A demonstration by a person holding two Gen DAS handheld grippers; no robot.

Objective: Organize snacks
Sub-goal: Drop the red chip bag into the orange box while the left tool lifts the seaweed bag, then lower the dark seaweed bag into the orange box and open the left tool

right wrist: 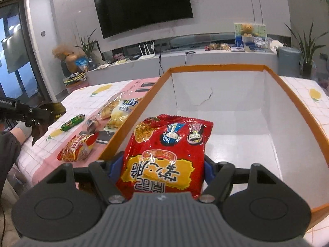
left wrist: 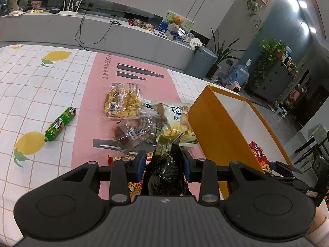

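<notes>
Between the jaws of the left gripper (left wrist: 164, 164), in the left wrist view, a dark packet (left wrist: 165, 173) is pinched at a narrow opening, its tail hanging toward the camera; the print on it is too small to read. Ahead of the jaws lie a clear bag of yellow snacks (left wrist: 121, 100), a pale bag (left wrist: 176, 121) and a small clear packet (left wrist: 131, 135), evidently awaiting sorting, with a green sausage stick (left wrist: 60, 123) off to their left and the orange box (left wrist: 224, 123) to their right. The pink mat (left wrist: 98, 94) reads "RESTAURANT". From the right wrist view, the right gripper (right wrist: 163, 168) clamps a red packet (right wrist: 166, 156) across its width, jaws about half open, holding it over the white interior of the orange box (right wrist: 226, 68), presumably for release there. Yellow Chinese lettering and two cartoon faces show upside down. Left of the jaws lies a red-and-yellow packet (right wrist: 77, 149) outside the box.
</notes>
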